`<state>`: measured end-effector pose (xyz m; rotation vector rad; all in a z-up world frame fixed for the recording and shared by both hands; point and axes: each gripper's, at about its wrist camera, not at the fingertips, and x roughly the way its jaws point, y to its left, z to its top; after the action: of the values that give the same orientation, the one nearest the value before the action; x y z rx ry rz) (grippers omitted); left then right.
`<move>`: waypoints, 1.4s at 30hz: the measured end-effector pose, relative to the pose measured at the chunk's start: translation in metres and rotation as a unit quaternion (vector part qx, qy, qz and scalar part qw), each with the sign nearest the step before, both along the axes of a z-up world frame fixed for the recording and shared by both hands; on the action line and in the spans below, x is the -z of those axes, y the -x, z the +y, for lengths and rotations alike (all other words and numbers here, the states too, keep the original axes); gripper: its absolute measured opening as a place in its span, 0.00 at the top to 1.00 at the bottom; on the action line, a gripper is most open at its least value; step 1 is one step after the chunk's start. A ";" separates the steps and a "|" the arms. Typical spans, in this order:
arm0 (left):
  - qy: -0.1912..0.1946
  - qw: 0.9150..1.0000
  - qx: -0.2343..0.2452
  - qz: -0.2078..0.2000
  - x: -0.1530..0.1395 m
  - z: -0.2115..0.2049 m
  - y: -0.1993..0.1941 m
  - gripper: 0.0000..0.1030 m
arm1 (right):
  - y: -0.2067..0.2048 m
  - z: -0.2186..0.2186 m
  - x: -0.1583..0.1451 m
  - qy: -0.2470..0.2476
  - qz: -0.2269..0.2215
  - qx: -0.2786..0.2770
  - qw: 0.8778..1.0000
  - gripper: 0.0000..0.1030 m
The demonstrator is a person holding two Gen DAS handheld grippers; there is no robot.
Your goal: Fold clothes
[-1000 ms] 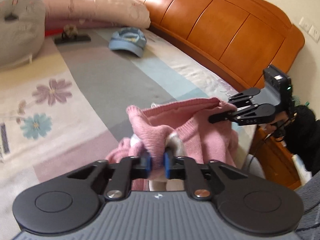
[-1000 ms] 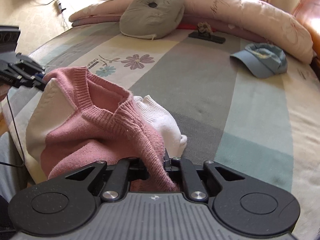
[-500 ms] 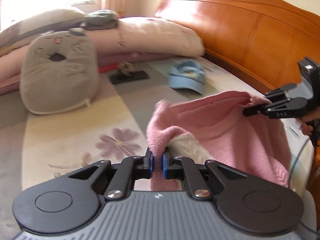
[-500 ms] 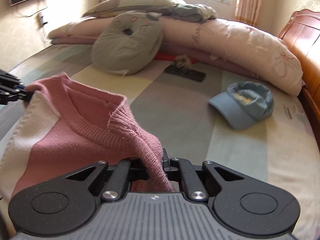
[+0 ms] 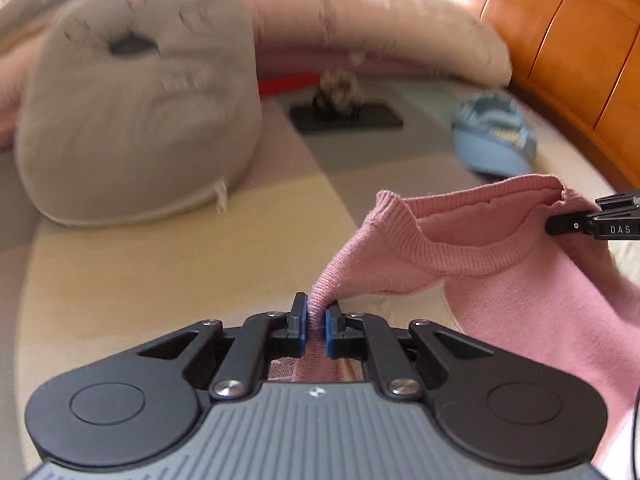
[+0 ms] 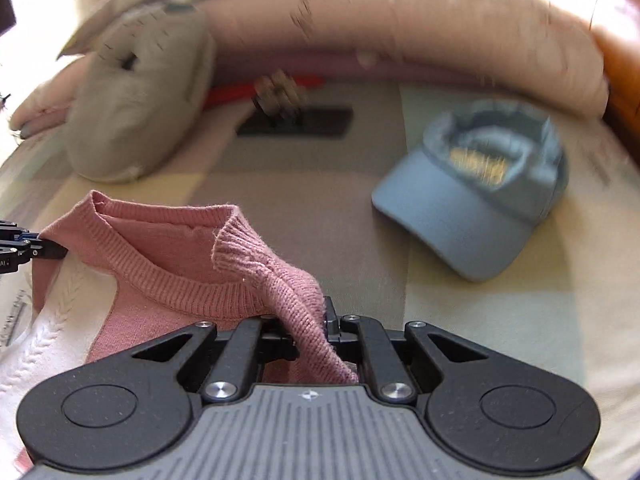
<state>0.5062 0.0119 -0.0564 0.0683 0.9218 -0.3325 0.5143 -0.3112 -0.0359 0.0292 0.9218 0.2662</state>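
One pink sweater (image 5: 500, 280) with white panels, held up over the bed (image 5: 140, 272) by its shoulders, neckline stretched between two grippers: left gripper (image 5: 316, 320) pinched on one shoulder fold, right gripper (image 6: 310, 322) clamped on the other. Behind on the bed: one grey round cushion (image 5: 132, 112), one blue cap (image 6: 480, 196), one flat black item (image 6: 296, 122) with a blurry brownish lump on top, one long pink rolled quilt (image 6: 400, 28). One orange wooden headboard (image 5: 560, 52) on the right side.

Pink sweater (image 5: 500, 280): neckline now stretched wide and flat between both hand-held grippers, no longer bunched. Grey cushion (image 5: 136, 112): larger, upper left of frame. Blue cap (image 6: 480, 188): nearer, right of centre.
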 end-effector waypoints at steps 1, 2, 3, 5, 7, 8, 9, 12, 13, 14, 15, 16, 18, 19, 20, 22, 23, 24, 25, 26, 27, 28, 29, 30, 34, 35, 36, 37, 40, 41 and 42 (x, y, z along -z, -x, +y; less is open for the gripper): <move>-0.002 1.000 -0.001 0.007 0.009 0.000 -0.004 0.94 | -0.005 0.000 0.011 0.000 0.012 0.000 1.000 0.89; -0.001 1.000 -0.004 0.016 0.019 0.000 -0.007 0.94 | -0.009 0.000 0.022 0.000 0.023 0.000 1.000 0.88; 0.002 1.000 -0.011 0.027 0.027 0.001 -0.011 0.91 | -0.010 -0.001 0.028 -0.004 0.026 0.002 1.000 0.85; 0.012 0.999 -0.023 0.030 0.033 0.005 -0.010 0.90 | -0.012 -0.002 0.041 -0.011 0.030 0.006 0.999 0.79; 0.008 0.999 -0.020 0.028 0.028 0.006 -0.004 0.89 | -0.009 -0.004 0.037 -0.025 0.032 0.001 0.999 0.62; 0.004 1.000 -0.018 0.025 0.022 0.006 0.000 0.88 | -0.005 -0.004 0.032 -0.017 0.025 -0.001 1.000 0.55; 0.000 1.000 -0.017 0.023 0.016 0.007 0.003 0.86 | 0.000 -0.004 0.026 -0.010 0.019 -0.004 1.000 0.54; -0.015 1.000 -0.011 0.018 -0.004 0.009 0.026 0.78 | 0.023 -0.008 -0.001 -0.010 -0.007 -0.009 1.000 0.44; -0.020 1.000 -0.007 0.012 -0.012 0.010 0.037 0.78 | 0.031 -0.010 -0.009 -0.010 -0.015 -0.010 1.000 0.42; -0.025 1.000 -0.004 0.006 -0.020 0.011 0.047 0.75 | 0.039 -0.011 -0.018 -0.010 -0.024 -0.012 1.000 0.39; -0.028 1.000 -0.002 0.003 -0.028 0.012 0.057 0.69 | 0.050 -0.013 -0.028 -0.012 -0.028 -0.015 0.999 0.36; -0.029 1.000 -0.003 0.002 -0.035 0.013 0.067 0.65 | 0.062 -0.014 -0.037 -0.015 -0.032 -0.018 0.999 0.34; -0.026 1.000 -0.001 0.001 -0.047 0.016 0.093 0.57 | 0.093 -0.012 -0.051 -0.010 -0.039 -0.026 0.999 0.28; -0.024 1.000 0.001 0.000 -0.053 0.018 0.106 0.56 | 0.109 -0.011 -0.056 -0.006 -0.041 -0.033 0.999 0.26; -0.025 1.000 0.006 -0.002 -0.058 0.019 0.120 0.54 | 0.125 -0.009 -0.061 -0.002 -0.042 -0.041 0.998 0.22; -0.027 1.000 0.015 -0.006 -0.067 0.021 0.150 0.49 | 0.162 -0.006 -0.065 0.002 -0.043 -0.057 0.997 0.15; -0.028 0.999 0.018 -0.008 -0.070 0.022 0.164 0.46 | 0.181 -0.004 -0.064 0.005 -0.041 -0.066 0.997 0.13; -0.027 0.999 0.020 -0.010 -0.074 0.023 0.179 0.42 | 0.202 -0.001 -0.064 0.009 -0.041 -0.073 0.996 0.12; -0.026 0.999 0.023 -0.012 -0.077 0.024 0.192 0.40 | 0.222 0.002 -0.063 0.013 -0.040 -0.080 0.996 0.11; -0.023 0.999 0.026 -0.016 -0.078 0.025 0.206 0.36 | 0.241 0.006 -0.060 0.012 -0.038 -0.086 0.995 0.08; -0.023 0.999 0.025 -0.022 -0.079 0.025 0.218 0.34 | 0.259 0.009 -0.056 0.012 -0.035 -0.092 0.995 0.04; -0.023 0.999 0.024 -0.029 -0.078 0.025 0.230 0.34 | 0.275 0.014 -0.050 0.010 -0.033 -0.094 0.995 0.03; -0.023 0.999 0.023 -0.036 -0.078 0.024 0.242 0.34 | 0.291 0.019 -0.044 0.008 -0.031 -0.096 0.995 0.00; -0.023 0.999 0.021 -0.043 -0.078 0.024 0.254 0.34 | 0.308 0.025 -0.037 0.006 -0.029 -0.098 0.995 0.00; -0.004 0.998 -0.002 -0.063 -0.064 0.024 0.291 0.34 | 0.357 0.044 0.000 -0.025 -0.007 -0.077 0.997 0.00; 0.000 0.998 -0.004 -0.063 -0.059 0.023 0.296 0.34 | 0.366 0.049 0.007 -0.023 -0.008 -0.066 0.998 0.00; 0.003 0.998 -0.006 -0.061 -0.053 0.022 0.300 0.34 | 0.374 0.054 0.014 -0.020 -0.009 -0.056 0.998 0.00; 0.006 0.998 -0.009 -0.060 -0.047 0.021 0.303 0.34 | 0.382 0.059 0.018 -0.011 -0.015 -0.042 0.999 0.00; 0.011 0.998 -0.030 -0.055 -0.032 0.021 0.304 0.34 | 0.392 0.070 0.026 -0.021 -0.013 -0.018 1.000 0.00; 0.012 0.998 -0.040 -0.053 -0.027 0.022 0.302 0.34 | 0.394 0.072 0.028 -0.026 -0.010 -0.011 1.000 0.00; 0.013 0.997 -0.050 -0.051 -0.023 0.023 0.300 0.34 | 0.396 0.074 0.029 -0.028 -0.012 -0.007 1.000 0.00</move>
<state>0.2064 0.0353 -0.0337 0.0152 0.8171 -0.2449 0.1188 -0.2375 -0.0645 0.0718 0.8912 0.3048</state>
